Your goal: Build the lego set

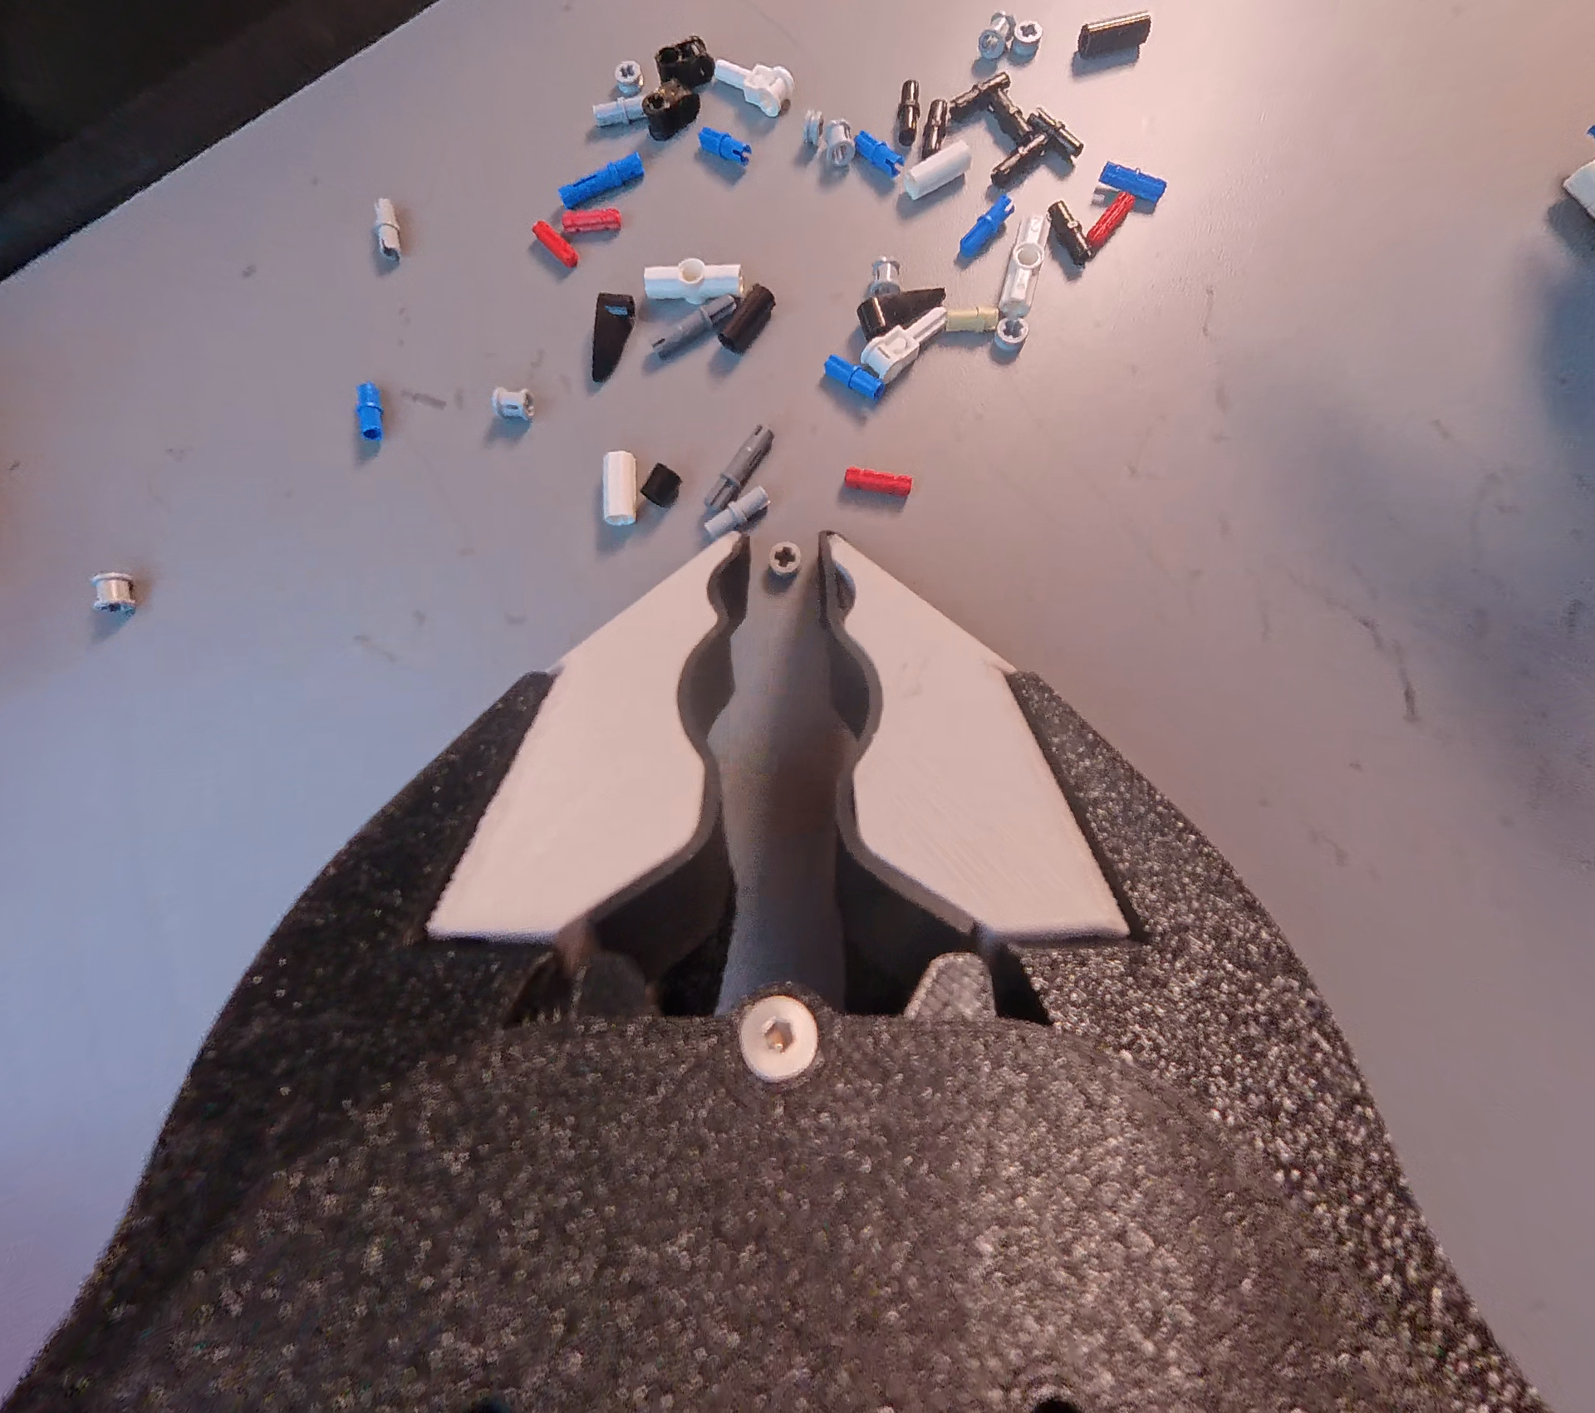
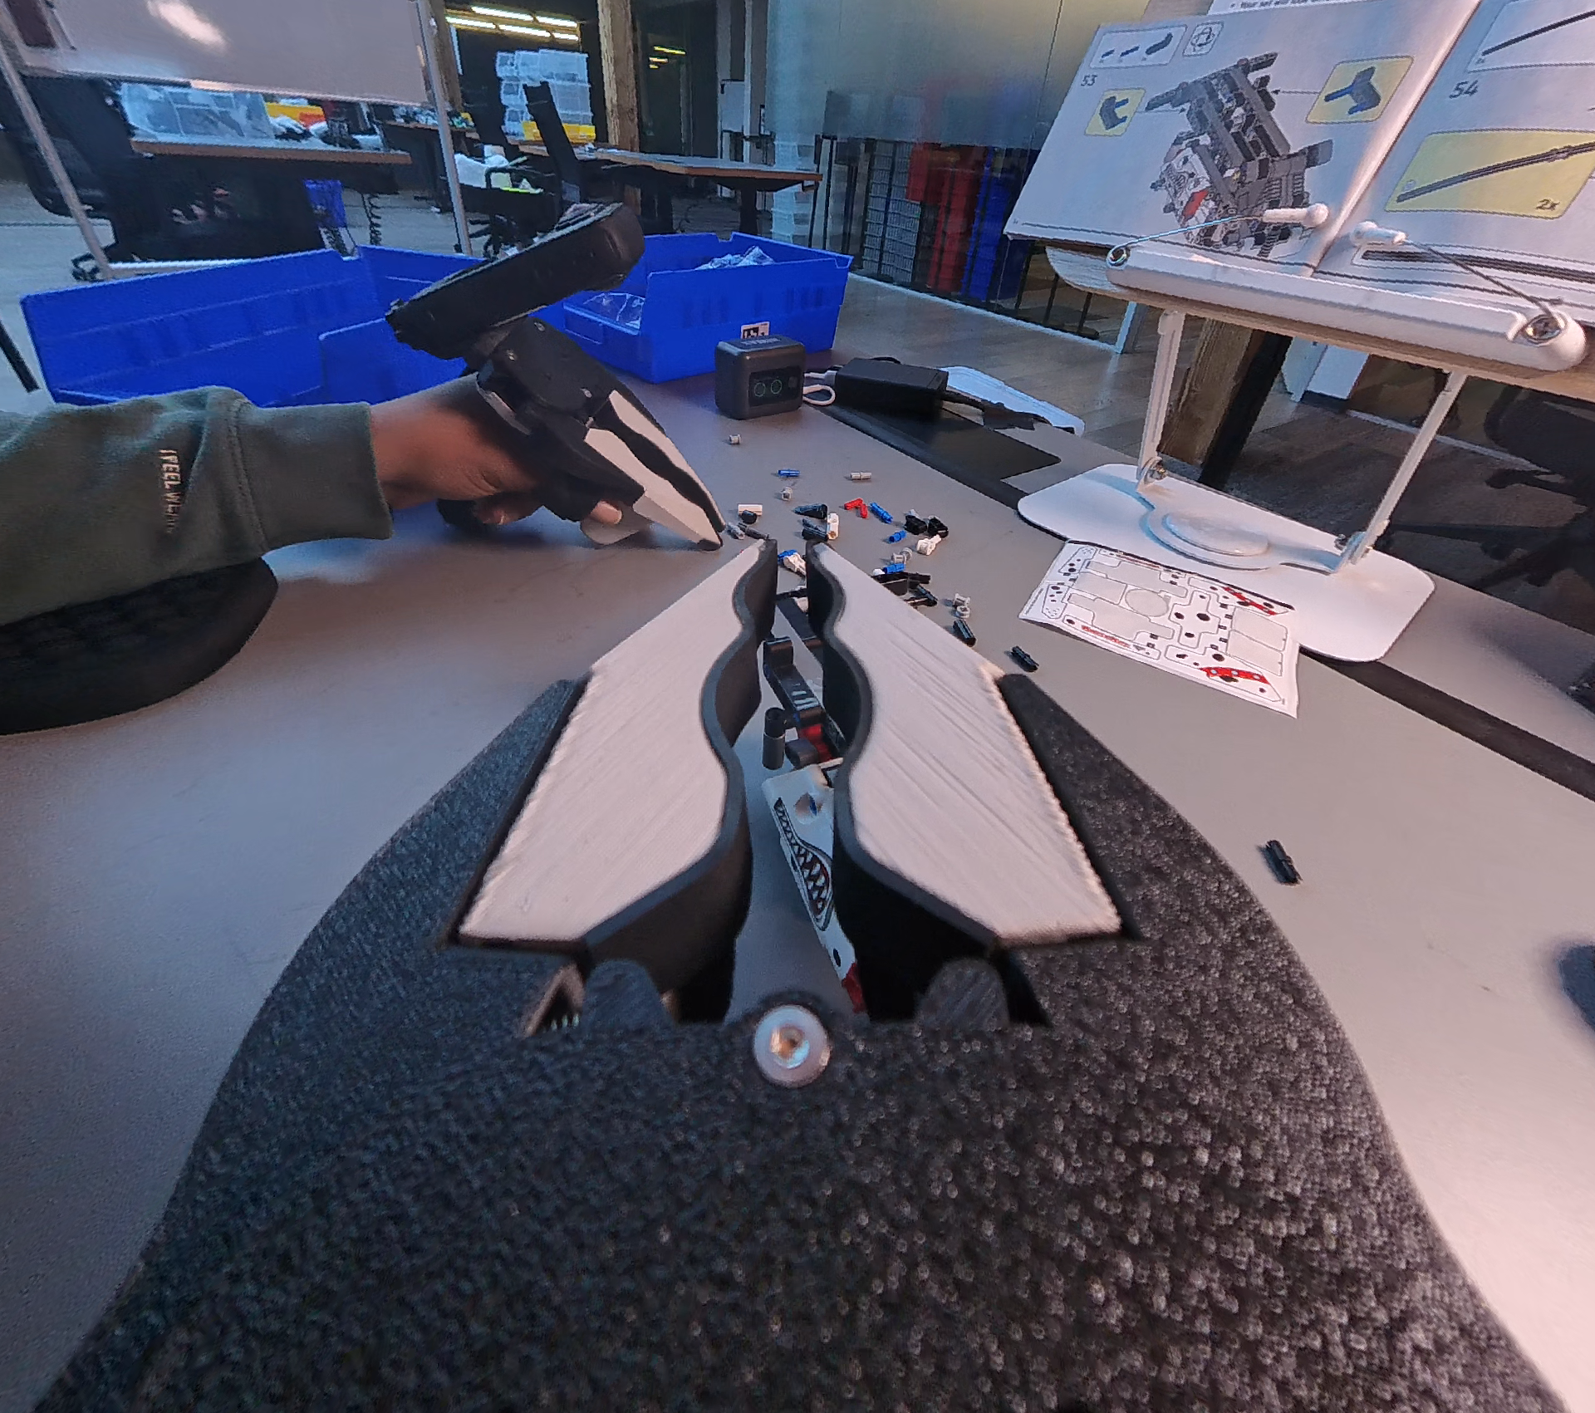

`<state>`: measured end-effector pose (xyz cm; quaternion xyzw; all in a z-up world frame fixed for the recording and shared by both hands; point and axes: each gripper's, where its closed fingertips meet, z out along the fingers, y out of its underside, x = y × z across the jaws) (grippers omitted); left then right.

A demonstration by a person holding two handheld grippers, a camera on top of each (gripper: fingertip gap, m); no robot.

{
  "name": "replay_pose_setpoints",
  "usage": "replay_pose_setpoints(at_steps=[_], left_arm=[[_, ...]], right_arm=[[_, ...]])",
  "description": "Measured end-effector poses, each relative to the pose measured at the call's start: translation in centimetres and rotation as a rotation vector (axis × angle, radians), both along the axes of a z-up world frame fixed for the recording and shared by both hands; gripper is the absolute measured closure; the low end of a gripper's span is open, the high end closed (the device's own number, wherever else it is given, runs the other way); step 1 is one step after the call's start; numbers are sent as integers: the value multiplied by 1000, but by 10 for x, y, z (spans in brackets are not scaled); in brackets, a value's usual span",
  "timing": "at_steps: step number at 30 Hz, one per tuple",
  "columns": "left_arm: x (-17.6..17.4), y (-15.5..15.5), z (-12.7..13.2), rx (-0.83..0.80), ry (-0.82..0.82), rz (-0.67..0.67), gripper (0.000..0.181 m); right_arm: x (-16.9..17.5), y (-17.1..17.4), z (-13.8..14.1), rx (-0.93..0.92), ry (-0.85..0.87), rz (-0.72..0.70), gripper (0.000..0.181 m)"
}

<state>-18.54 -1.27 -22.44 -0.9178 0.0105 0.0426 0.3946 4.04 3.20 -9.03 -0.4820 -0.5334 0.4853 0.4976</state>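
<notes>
I am holding my left gripper (image 1: 784, 552) low over the flat grey table (image 1: 1208, 595), and its two white fingers are standing a little apart with nothing pinched between them. Right in the gap between the tips, a small round light grey lego bush with a cross-shaped hole (image 1: 785, 559) is sitting on the table. It is standing on its end, so I am looking straight down into the cross hole. It has no long side for me to line up with. I think it is touching neither finger, but it is so close that I cannot be sure on the right side.

The other loose lego bits (image 1: 863, 206), blue, black, red and white pins, are lying farther out toward the middle of the table. A short red pin (image 1: 878, 480) and two grey pins (image 1: 736, 487) are lying just past my fingertips.

My right gripper (image 2: 790, 552) is hanging above the half-built black, red and white lego model with painted shark teeth (image 2: 803, 845). The model is showing in the gap between those fingers. I cannot tell if the fingers are squeezing it or only hanging over it.

The left gripper is much nearer the bush. I think the next move is just closing the left fingers straight in on it.
</notes>
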Motion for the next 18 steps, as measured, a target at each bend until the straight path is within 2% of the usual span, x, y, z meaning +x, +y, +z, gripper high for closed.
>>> replay_pose_setpoints(at_steps=[3, 8, 13, 18], left_arm=[[4, 7, 10, 60, -18, -8, 155], [16, 45, 32, 130, -61, -106, 157], [11, 85, 15, 36, -63, -160, 159], [13, 101, 7, 2, -77, -192, 167]], right_arm=[[0, 0, 0, -3, 2, 0, 176], [-1, -1, 0, -6, 2, 5, 176], [1, 1, 0, 31, -2, -11, 176], [2, 3, 1, 35, -2, -12, 176]])
